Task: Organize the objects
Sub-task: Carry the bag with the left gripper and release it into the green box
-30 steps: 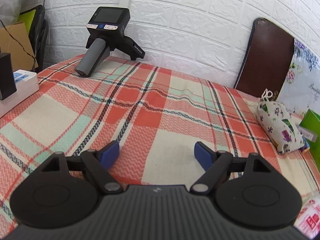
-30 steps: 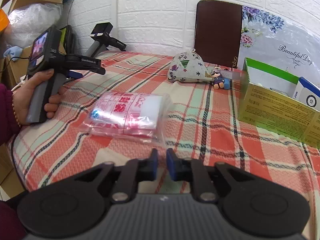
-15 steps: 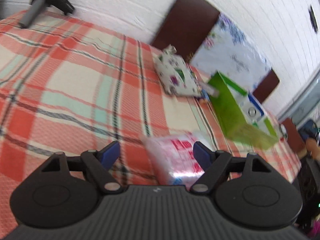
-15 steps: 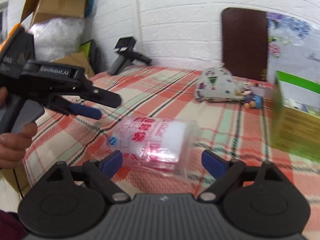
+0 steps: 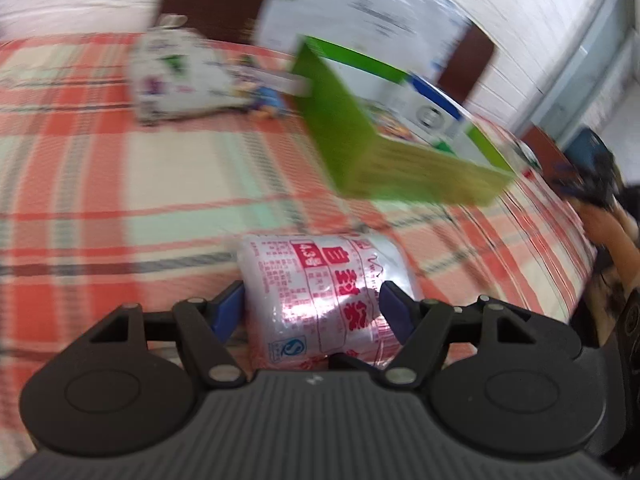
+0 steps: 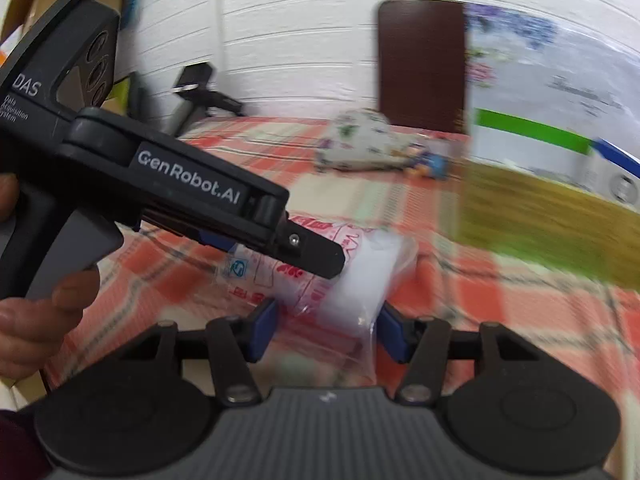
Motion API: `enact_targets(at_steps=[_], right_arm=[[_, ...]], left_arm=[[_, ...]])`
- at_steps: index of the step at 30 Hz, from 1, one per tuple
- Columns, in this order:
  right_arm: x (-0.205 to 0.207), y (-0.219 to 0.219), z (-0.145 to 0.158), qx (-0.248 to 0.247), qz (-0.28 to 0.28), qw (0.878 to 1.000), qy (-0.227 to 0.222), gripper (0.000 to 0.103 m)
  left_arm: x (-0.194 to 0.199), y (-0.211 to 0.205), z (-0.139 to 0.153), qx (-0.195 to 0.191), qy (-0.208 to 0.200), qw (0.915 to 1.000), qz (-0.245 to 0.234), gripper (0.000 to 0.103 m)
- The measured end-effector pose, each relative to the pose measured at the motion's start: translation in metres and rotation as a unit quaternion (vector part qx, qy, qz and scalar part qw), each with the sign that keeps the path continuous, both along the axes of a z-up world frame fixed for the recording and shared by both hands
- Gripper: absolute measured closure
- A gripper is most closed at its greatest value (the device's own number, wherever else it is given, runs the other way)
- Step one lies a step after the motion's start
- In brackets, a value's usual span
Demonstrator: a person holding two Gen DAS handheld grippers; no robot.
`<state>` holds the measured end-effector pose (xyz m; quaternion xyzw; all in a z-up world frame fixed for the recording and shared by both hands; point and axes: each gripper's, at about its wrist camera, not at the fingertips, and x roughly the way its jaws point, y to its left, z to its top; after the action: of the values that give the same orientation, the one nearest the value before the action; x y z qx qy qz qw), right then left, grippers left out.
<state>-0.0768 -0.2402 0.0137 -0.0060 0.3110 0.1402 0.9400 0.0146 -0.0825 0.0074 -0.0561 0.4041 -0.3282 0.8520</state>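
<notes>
A clear plastic packet with red print (image 5: pixel 320 280) lies on the checked cloth. My left gripper (image 5: pixel 311 312) straddles one end of it. Its jaws are closing, and the blue pads stand at the packet's sides without a visible squeeze. In the right wrist view one left finger (image 6: pixel 316 254) lies across the packet (image 6: pixel 360 276). My right gripper (image 6: pixel 328 334) reaches the packet's other, transparent end. Its jaws are closing too, with that end between the pads and a little room on each side. Both views are blurred.
An open green box (image 5: pixel 352 148) with a blue-and-white carton inside stands just beyond the packet. A flowered pouch (image 5: pixel 176 76) and a small blue toy (image 5: pixel 268 98) lie farther back. A spare gripper (image 6: pixel 196 92) rests at the far left by the wall. A hand (image 6: pixel 36 312) holds the left gripper.
The left gripper swung right from bare cloth onto the packet and narrowed its jaws. The right gripper went from shut to wide, then narrowed around the packet's near end.
</notes>
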Motion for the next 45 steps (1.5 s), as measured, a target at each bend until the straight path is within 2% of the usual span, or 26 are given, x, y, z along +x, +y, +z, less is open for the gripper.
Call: enact_targets(at_steps=[6,9,11,15,19,21,23,26,27,29,33,38,41,45], right_arm=[[-0.045,-0.057,-0.005,0.020,-0.104,0.994,-0.011,0.054],[-0.056,-0.070,-0.001,0.026,-0.132,0.990,-0.033,0.055],[-0.057,-0.072,0.008,0.019,-0.139,0.988,-0.066,0.055],[-0.029,-0.077,0.035,0.007,-0.141,0.981,-0.130,0.055],[0.020,-0.086,0.050,0.011,-0.141,0.976,-0.168,0.056],[0.053,-0.093,0.049,0.020,-0.143,0.976,-0.164,0.056],[0.080,-0.094,0.042,0.011,-0.152,0.977,-0.151,0.055],[0.113,-0.088,0.022,-0.040,-0.171,0.976,-0.128,0.049],[0.116,-0.093,0.021,-0.016,-0.178,0.976,-0.125,0.042],[0.116,-0.094,0.023,-0.013,-0.191,0.975,-0.114,0.043],[0.088,-0.089,0.023,-0.015,-0.191,0.971,-0.141,0.042],[0.042,-0.067,0.026,0.012,-0.201,0.966,-0.162,0.040],[0.035,-0.061,0.024,0.026,-0.195,0.971,-0.138,0.040],[0.042,-0.049,0.012,0.051,-0.175,0.982,-0.058,0.039]], left_arm=[[-0.017,-0.071,-0.002,0.006,-0.024,0.9961,-0.085,0.030],[-0.016,-0.084,0.006,-0.008,-0.029,0.9955,-0.090,0.035],[-0.012,-0.088,0.022,-0.025,-0.048,0.9947,-0.087,0.036],[0.004,-0.096,0.060,-0.034,-0.115,0.9900,-0.075,0.036],[0.039,-0.112,0.083,-0.030,-0.157,0.9865,-0.036,0.035],[0.060,-0.124,0.085,-0.009,-0.174,0.9846,-0.021,0.035],[0.080,-0.134,0.081,0.019,-0.173,0.9847,-0.004,0.036],[0.101,-0.151,0.060,0.091,-0.166,0.9817,0.018,0.035],[0.104,-0.154,0.053,0.111,-0.163,0.9800,0.027,0.036],[0.101,-0.148,0.047,0.108,-0.161,0.9807,0.029,0.040],[0.082,-0.137,0.050,0.103,-0.181,0.9776,0.030,0.039],[0.045,-0.118,0.053,0.091,-0.202,0.9747,0.028,0.038],[0.027,-0.102,0.049,0.091,-0.205,0.9740,0.033,0.036],[0.021,-0.079,0.034,0.126,-0.179,0.9741,0.055,0.035]])
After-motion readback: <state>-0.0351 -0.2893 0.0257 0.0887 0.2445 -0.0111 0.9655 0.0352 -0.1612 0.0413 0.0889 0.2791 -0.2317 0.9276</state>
